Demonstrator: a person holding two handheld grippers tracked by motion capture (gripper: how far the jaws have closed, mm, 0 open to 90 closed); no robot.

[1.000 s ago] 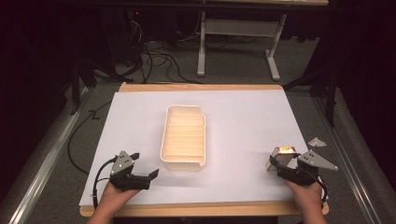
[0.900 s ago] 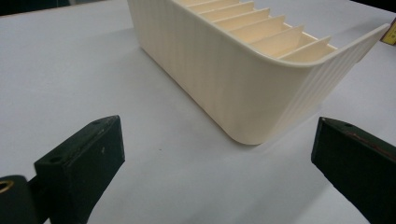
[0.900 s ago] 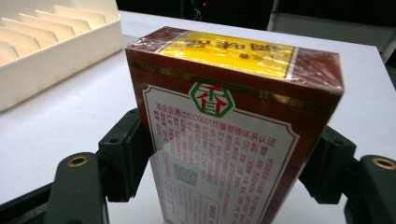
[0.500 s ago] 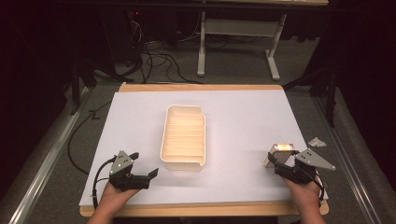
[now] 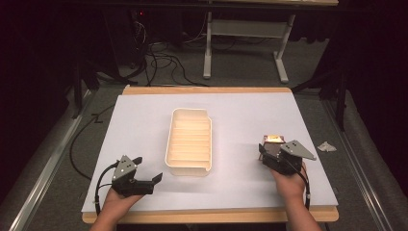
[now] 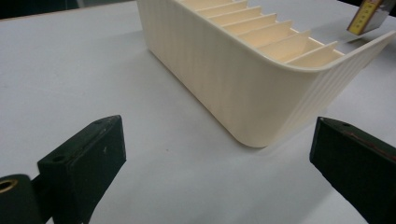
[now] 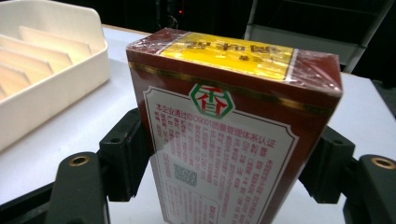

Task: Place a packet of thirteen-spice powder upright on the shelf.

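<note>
Right gripper (image 5: 269, 150), clamped on red box (image 5: 272, 143): shifting leftward across the white table (image 5: 144, 125) since the earlier pictures, closing toward the cream tray (image 5: 188, 142) though still well apart from it. Box: travelling along in the jaws, upright, yellow top up. Right hand (image 5: 290, 182): following inward from the table's right edge.

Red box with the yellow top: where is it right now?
The red box sits clamped between the right tongs, upright above the white sheet. In the high view it is right of the cream slotted tray, apart from it.
</note>
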